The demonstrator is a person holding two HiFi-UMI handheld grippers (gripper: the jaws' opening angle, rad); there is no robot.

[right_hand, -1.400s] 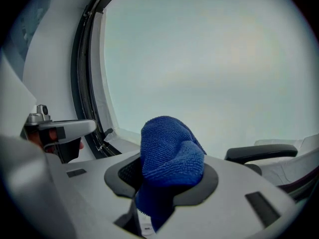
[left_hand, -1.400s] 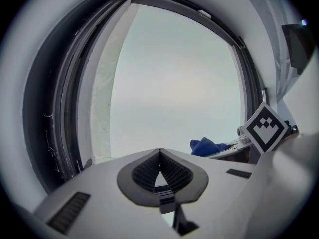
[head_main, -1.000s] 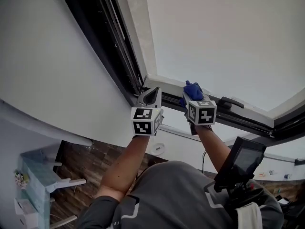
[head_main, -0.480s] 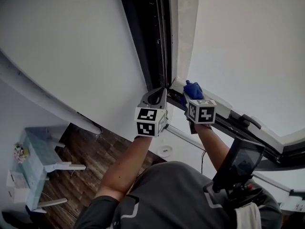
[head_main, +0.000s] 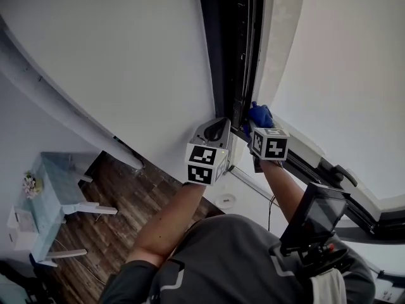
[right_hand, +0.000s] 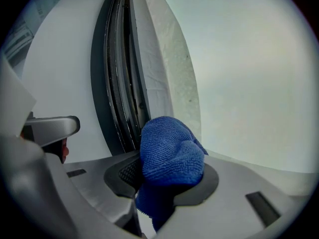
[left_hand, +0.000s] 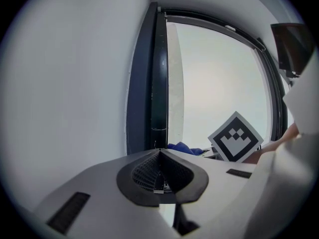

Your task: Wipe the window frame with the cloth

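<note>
Right gripper (right_hand: 158,185) stays clamped on the blue cloth (right_hand: 169,153). The wad has held at the lower corner of the window frame (head_main: 235,49) while the view swings round, and now the dark upright track runs straight up ahead of it! Left gripper (left_hand: 159,176), jaws together on nothing, rides just beside. By the look of it, the upright is the next stretch to wipe.
</note>
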